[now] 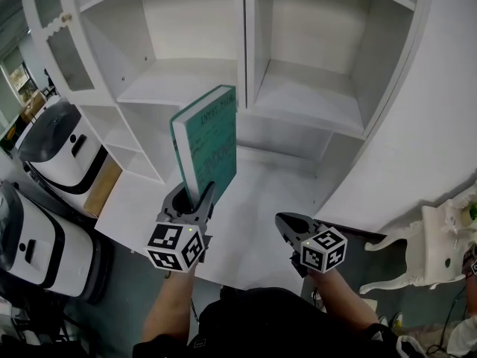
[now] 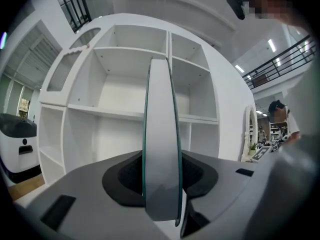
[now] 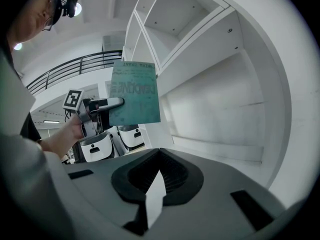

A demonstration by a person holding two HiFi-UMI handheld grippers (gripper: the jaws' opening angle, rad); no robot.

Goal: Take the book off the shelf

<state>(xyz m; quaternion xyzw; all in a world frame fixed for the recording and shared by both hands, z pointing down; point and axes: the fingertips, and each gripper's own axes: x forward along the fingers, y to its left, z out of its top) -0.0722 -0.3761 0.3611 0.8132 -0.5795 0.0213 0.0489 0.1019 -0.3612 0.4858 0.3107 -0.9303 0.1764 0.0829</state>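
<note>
A: What stands around, seen from the head view?

B: A white shelf unit (image 1: 242, 43) fills the top, and a white desk (image 1: 261, 200) lies below it. At the left stand white and black machines (image 1: 56, 151), and at the right a white carved stool (image 1: 417, 256). The green book (image 1: 209, 144) is out of the shelf and upright above the desk. The left gripper (image 1: 195, 196) holds it by its lower end. The right gripper (image 1: 287, 222) is just beside, apart from the book.

A: And the left gripper view?

B: The page edge of the book faces the camera between two green covers. Both jaws press on the covers, about half apart. The book hides the shelf's middle divider.

A: And the right gripper view?

B: Its jaws meet at the tips and nothing is between them. Further left, a hand (image 3: 65, 134) carries the left gripper with the book, in front of the shelf unit.
</note>
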